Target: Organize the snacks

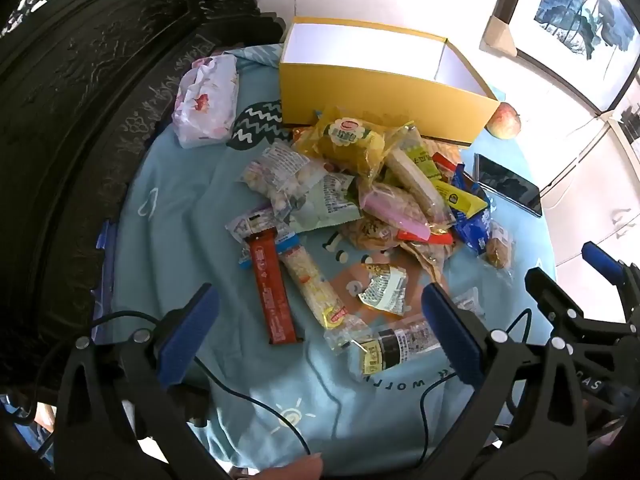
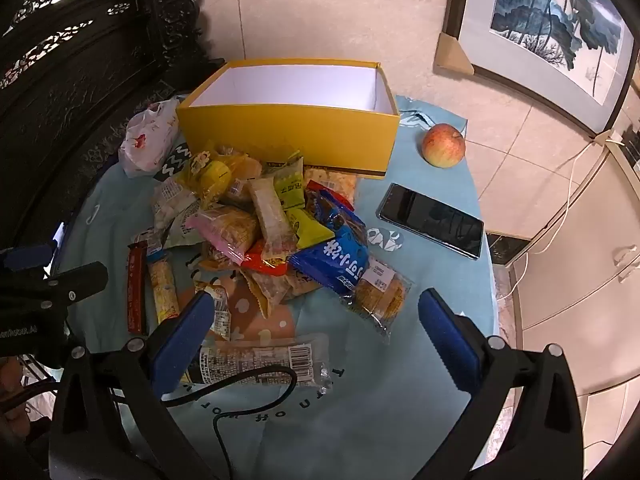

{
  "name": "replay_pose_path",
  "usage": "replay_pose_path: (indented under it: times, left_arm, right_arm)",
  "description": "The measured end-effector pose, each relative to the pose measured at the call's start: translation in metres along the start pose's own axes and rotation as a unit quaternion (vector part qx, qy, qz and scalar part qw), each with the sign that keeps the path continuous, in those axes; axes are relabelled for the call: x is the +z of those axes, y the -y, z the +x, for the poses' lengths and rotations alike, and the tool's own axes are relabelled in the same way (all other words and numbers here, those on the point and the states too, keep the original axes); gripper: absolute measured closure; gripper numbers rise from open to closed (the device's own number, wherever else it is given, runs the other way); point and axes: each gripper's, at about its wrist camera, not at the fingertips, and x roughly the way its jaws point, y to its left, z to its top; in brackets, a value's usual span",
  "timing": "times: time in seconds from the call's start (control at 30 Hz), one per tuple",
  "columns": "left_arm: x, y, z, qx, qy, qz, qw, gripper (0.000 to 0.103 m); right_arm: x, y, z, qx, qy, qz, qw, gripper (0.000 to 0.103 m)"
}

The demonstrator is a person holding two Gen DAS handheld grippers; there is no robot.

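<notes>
Blue tablecloth, yellow box empty; our left gripper and right gripper gape unloaded, so we'd pinch loose edge packets like the red bar first.

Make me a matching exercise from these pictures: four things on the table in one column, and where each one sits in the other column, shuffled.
Things:
1. yellow box
2. apple
3. phone
4. red snack bar

Places:
A. lying flat on the cloth, nearer the camera than the apple
B. behind the snack pile, open, nothing seen inside
C. at the pile's left edge, beside a pale rice bar
D. right of the box, near the table's edge

Pairs: 1-B, 2-D, 3-A, 4-C
</notes>
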Motion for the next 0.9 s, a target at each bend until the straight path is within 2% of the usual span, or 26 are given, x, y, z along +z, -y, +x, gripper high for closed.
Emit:
replay_pose_path:
  times: [0.27, 0.67, 0.9]
  left_arm:
    - [0.0013, -0.0024, -0.0005, -0.002, 0.005, -0.009, 0.9999, 0.002]
    - [0.0019, 0.0010, -0.0025, -0.010, 0.001, 0.005, 0.9999, 0.002]
    - [0.0006, 0.0007, -0.0007, -0.012, 0.000, 0.005, 0.9999, 0.002]
  right_arm:
    - [0.0005, -0.0001, 0.0002, 0.000, -0.001, 0.001, 1.000, 0.001]
    - [0.0011, 0.0069, -0.0026, 0.000, 0.000, 0.000, 1.000, 0.001]
    - [0.0024, -0.0024, 0.0024, 0.000, 0.000, 0.000, 1.000, 0.001]
